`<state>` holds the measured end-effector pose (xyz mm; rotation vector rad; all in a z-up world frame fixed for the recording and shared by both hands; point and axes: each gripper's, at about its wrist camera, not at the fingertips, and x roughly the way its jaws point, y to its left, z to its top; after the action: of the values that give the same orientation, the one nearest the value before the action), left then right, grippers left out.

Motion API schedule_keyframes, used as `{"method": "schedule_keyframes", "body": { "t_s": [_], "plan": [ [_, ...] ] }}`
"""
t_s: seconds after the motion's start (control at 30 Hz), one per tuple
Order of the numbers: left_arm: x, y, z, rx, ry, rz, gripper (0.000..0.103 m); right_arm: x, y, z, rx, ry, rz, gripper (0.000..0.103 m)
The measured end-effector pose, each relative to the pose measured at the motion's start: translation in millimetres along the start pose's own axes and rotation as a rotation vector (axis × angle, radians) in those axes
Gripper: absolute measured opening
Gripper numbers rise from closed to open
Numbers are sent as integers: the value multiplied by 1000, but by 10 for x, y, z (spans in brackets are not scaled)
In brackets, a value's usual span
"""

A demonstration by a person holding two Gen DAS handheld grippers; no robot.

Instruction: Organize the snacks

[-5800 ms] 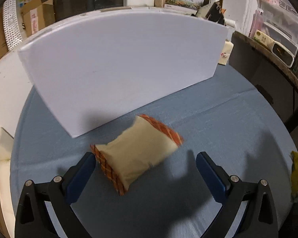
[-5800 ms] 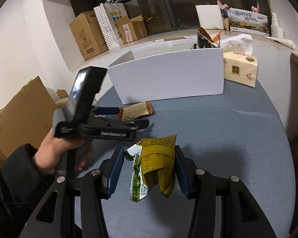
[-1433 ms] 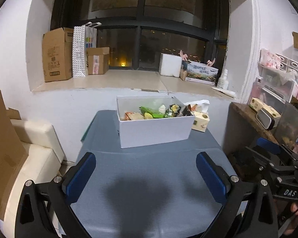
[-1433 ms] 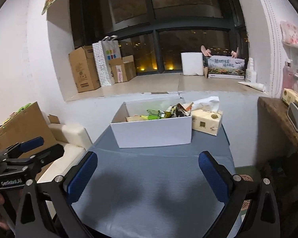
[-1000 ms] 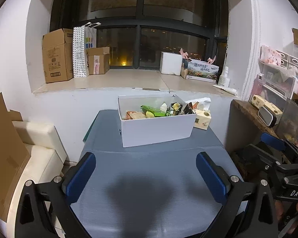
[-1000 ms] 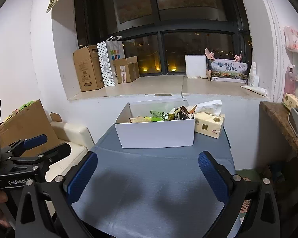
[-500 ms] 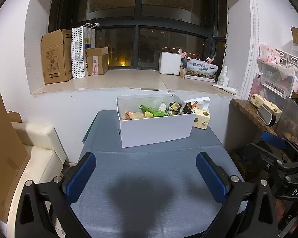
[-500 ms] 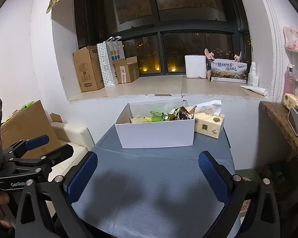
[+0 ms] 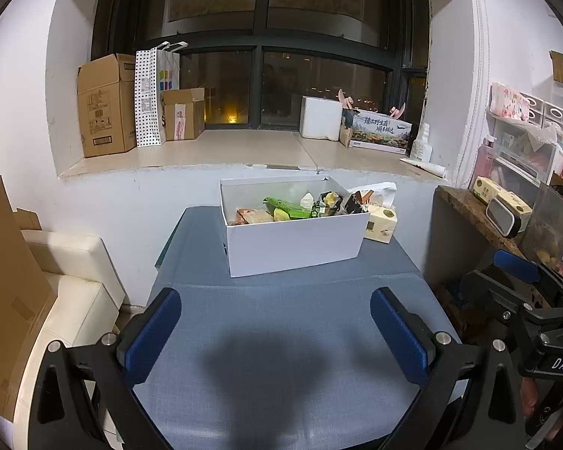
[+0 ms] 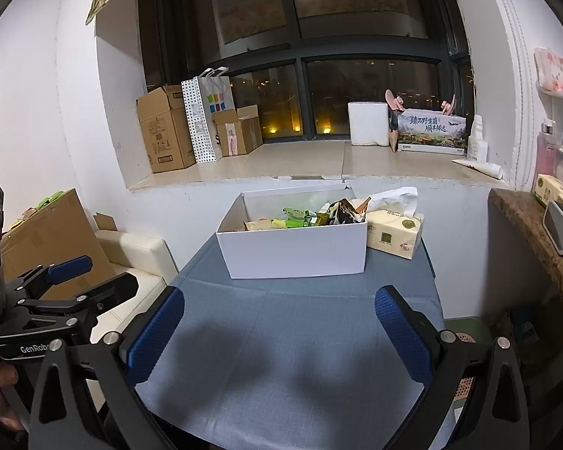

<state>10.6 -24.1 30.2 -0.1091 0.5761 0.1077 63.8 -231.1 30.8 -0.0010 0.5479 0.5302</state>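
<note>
A white box [image 9: 296, 243] stands at the far end of the blue-grey table [image 9: 281, 356]; it also shows in the right wrist view [image 10: 292, 249]. Several snack packets [image 9: 300, 208] lie inside it, green, orange and dark ones [image 10: 307, 217]. My left gripper [image 9: 277, 333] is open and empty, held back above the table's near end. My right gripper [image 10: 279, 332] is open and empty too, also well back from the box. Each gripper shows at the edge of the other's view: the right one [image 9: 525, 288], the left one [image 10: 79, 281].
A tissue box [image 9: 381, 221] stands right of the white box [image 10: 394, 234]. A cream sofa [image 9: 71, 288] and cardboard sheet [image 9: 7, 281] are on the left. A wooden shelf [image 9: 476, 213] with small items is on the right. Boxes line the windowsill [image 9: 244, 150].
Since 5.8 s ago both grippers let go of their snack packets, which now lie in the box, and pulled far back. Over the last second almost nothing has moved.
</note>
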Motion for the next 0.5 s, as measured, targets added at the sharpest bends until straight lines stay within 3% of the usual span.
{"method": "schedule_keyframes", "body": {
  "t_s": [0.5],
  "plan": [
    [2, -10, -10, -6, 4, -5, 103, 8, 14, -13, 8, 8, -6, 103]
  ]
}}
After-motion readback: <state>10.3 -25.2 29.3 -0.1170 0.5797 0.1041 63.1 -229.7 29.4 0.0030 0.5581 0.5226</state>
